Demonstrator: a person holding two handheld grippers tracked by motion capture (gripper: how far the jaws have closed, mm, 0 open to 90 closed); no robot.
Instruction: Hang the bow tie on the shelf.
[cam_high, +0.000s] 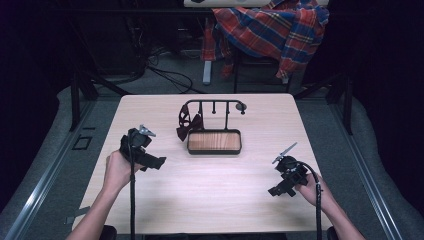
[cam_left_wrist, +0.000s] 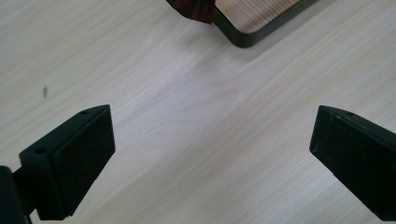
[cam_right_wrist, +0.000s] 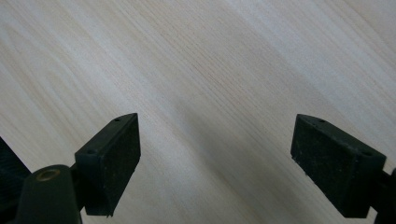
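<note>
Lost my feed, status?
Left gripper open, right gripper open, both empty. Bow tie hangs on rack. Nothing in the way.

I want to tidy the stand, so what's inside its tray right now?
The tray of the rack shows bare wooden floor, nothing lying in it. A dark red bow tie hangs at its left end and covers that corner.

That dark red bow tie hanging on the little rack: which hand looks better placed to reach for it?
Probably the left. The bow tie hangs at the rack's left end, nearer the left gripper, whose open jaws face it over bare table. The right gripper, also open, sits farther off.
</note>
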